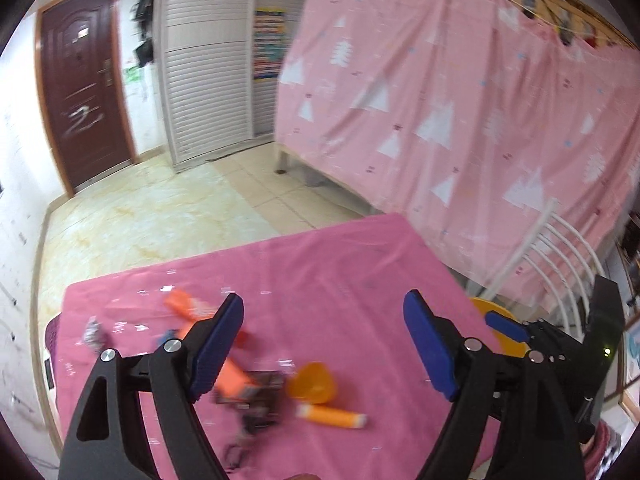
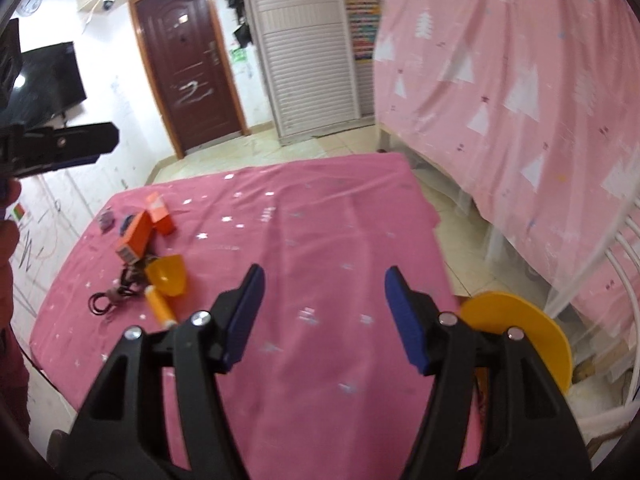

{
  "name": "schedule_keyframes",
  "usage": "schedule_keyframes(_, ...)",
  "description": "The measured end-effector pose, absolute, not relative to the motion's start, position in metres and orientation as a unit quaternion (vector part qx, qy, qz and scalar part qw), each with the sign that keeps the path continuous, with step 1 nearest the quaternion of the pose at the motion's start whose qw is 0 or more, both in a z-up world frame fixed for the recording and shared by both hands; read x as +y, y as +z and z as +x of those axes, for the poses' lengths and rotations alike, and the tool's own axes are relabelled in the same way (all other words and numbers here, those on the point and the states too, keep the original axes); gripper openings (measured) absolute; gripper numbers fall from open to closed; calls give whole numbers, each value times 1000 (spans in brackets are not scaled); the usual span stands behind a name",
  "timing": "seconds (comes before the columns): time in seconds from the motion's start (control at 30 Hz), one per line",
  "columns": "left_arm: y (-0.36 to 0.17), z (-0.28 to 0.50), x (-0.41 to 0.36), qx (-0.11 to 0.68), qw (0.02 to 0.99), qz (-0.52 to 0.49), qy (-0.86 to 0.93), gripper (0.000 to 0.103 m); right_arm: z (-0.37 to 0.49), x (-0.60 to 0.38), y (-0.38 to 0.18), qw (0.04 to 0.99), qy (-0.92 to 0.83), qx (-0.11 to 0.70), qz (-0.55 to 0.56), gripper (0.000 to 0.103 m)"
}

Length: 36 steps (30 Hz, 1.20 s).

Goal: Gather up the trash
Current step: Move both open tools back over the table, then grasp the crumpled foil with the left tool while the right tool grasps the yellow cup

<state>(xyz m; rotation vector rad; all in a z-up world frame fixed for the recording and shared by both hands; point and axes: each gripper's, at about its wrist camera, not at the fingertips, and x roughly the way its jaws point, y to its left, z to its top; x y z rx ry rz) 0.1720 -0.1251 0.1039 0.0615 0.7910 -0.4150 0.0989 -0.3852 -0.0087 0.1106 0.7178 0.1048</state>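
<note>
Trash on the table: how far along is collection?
Done: nothing visibly collected. The orange boxes, orange cup, orange tube and black cord all lie on the pink cloth. In hand: nothing; the left gripper and right gripper are both open and empty. Left: every piece. A yellow bin sits at the table's right edge.

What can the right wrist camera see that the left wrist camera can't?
Only the right wrist view shows the black TV on the wall, the wall clock, and the black cord lying in a clear loop.

Only the left wrist view shows the right gripper from the side, and the crinkled wrapper close up, though blurred.

Both show the pink tablecloth, the orange boxes, the orange cup, the orange tube, the yellow chair, the brown door and the pink curtain.
</note>
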Motion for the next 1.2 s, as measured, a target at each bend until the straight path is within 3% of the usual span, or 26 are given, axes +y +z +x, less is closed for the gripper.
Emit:
schedule_keyframes(0.73,44,247,50,435,896,-14,-81,76,139,-268,-25,905,147,400,2,60)
schedule_keyframes(1.2,-7,281,94,478,877,-35,-44,76,159,-241,-44,888,150,434,-16,60)
